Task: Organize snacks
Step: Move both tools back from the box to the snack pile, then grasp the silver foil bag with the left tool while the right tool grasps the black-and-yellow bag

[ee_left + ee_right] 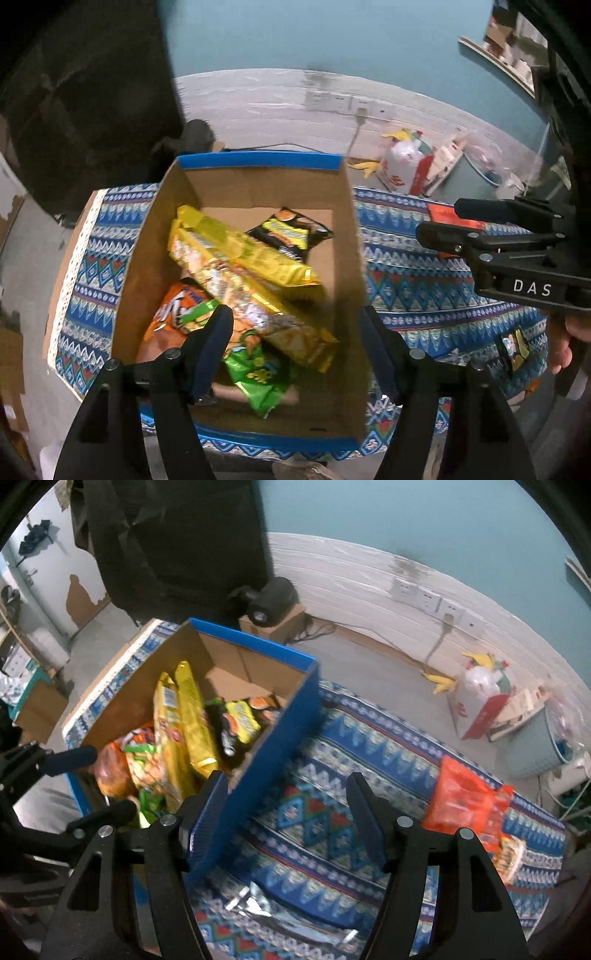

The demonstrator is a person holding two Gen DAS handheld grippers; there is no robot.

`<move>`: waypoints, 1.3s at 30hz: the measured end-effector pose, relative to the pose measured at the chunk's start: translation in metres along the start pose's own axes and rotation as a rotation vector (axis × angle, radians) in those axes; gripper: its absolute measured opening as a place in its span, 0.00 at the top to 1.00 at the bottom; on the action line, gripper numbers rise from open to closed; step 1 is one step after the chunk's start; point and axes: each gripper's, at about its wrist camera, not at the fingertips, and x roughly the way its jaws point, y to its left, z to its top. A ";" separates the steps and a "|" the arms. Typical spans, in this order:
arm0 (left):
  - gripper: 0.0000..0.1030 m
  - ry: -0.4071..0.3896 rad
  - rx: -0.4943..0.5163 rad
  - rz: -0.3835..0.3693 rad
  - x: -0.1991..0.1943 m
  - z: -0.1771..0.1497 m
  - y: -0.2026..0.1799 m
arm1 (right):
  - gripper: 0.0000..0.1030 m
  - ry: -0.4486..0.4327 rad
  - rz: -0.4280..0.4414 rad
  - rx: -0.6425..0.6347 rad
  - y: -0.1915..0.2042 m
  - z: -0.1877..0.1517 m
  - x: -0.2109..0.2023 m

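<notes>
A blue-rimmed cardboard box (343,236) stands on the patterned tablecloth (424,280) and holds two long yellow packs (255,254), a black-and-yellow bag (291,232), an orange bag (173,317) and a green bag (258,376). My left gripper (295,347) is open and empty, above the box's near end. My right gripper (286,808) is open and empty, over the cloth just right of the box (280,716). An orange-red snack bag (461,801) lies on the cloth to the right. A silver pack (255,908) lies below the right gripper.
More small snacks (511,856) lie at the cloth's right edge. On the floor behind are a white-and-red bag (480,705), a light blue bin (532,746) and a small cardboard box (273,626) holding a black object. Wall sockets (428,598) are on the far wall.
</notes>
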 end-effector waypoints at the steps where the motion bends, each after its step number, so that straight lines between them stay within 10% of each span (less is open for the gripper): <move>1: 0.31 -0.002 0.007 -0.003 0.000 0.000 -0.004 | 0.35 -0.003 -0.007 0.005 -0.005 -0.003 -0.003; 39: 0.23 0.157 0.505 -0.140 0.058 -0.066 -0.177 | 0.28 0.145 -0.202 0.282 -0.179 -0.165 -0.043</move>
